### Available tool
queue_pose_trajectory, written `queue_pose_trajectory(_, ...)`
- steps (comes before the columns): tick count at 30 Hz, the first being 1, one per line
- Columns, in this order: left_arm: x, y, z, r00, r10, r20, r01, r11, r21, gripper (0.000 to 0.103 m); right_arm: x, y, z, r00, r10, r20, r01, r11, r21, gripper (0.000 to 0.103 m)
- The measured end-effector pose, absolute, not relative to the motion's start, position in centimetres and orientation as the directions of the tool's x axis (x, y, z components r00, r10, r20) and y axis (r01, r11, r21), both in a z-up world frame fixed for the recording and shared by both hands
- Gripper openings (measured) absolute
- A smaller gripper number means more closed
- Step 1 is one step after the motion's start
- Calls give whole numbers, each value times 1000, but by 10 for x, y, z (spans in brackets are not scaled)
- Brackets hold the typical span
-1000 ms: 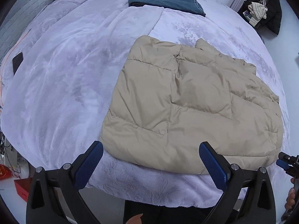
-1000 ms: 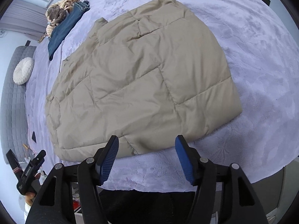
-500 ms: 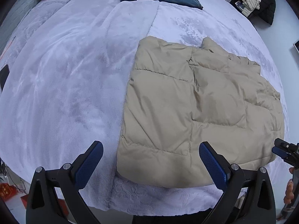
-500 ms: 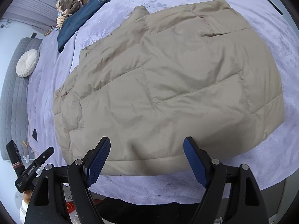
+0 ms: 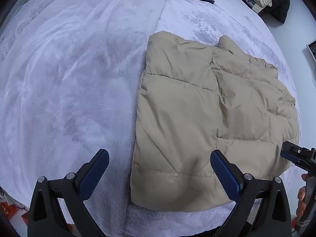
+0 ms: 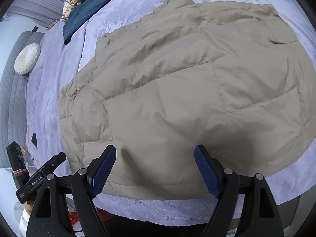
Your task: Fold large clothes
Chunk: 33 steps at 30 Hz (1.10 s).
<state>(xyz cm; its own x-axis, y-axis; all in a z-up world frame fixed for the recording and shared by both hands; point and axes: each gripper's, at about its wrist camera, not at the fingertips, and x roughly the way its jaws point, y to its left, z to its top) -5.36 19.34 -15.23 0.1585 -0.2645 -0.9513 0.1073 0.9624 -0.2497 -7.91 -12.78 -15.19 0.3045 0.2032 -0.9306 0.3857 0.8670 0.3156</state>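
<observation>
Left wrist view: the left tool (image 5: 159,166) hovers with jaws spread wide, empty, over the near left corner of a beige quilted puffer jacket (image 5: 207,122) lying flat on a lavender plush bed (image 5: 69,79). The right tool (image 6: 155,166), equally wide apart and empty, hangs over the jacket's near hem. Folded dark blue jeans (image 6: 88,9) lie at the bed's far end.

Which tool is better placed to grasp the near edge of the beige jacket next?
Probably the right tool: its open fingers straddle the beige jacket at the near hem. The left tool sits over the jacket's left corner, half over bedding.
</observation>
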Motion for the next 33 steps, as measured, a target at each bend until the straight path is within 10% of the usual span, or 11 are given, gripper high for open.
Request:
queue_pose_trajectory(18, -29, 209, -172, 138, -387, -912, 120, 920, -372, 103, -47, -102, -155, 370, 148, -917, 367, 884, 291, 86)
queue_pose_trajectory(19, -25, 213, -174, 137, -416, -899, 121, 908, -402, 103, -46, -102, -157, 376, 168, -911, 364, 878, 312, 102)
queue_pose_trajectory(33, 20, 195, -240, -115, -761, -639, 122, 627, -769, 103, -30, -98, -182, 333, 237, -913, 361, 862, 355, 103)
